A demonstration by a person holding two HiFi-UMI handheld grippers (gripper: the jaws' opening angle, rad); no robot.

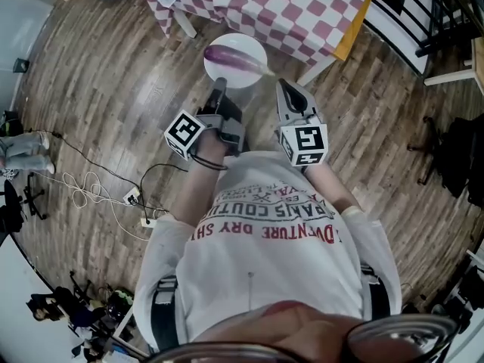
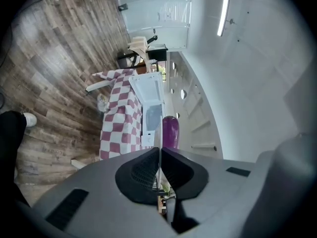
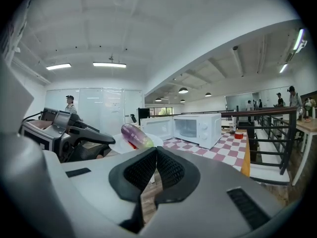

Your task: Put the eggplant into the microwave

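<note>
1. While the left gripper [image 1: 221,83] is clenched on the rim of a white plate [image 1: 242,79], a purple eggplant [image 1: 233,54] lies on that plate, over the wooden floor [image 1: 98,89];
2. Right gripper [image 1: 286,85]: jaws pressed together, just beside the plate's rim; any grip on it unclear;
3. White microwave [image 3: 195,128]: on the checked tablecloth [image 1: 265,13], beyond the plate.

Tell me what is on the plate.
One purple eggplant lies on the white plate; nothing else shows there. The plate beneath the eggplant is covered, and so is the bit of rim clamped in the left claw.
</note>
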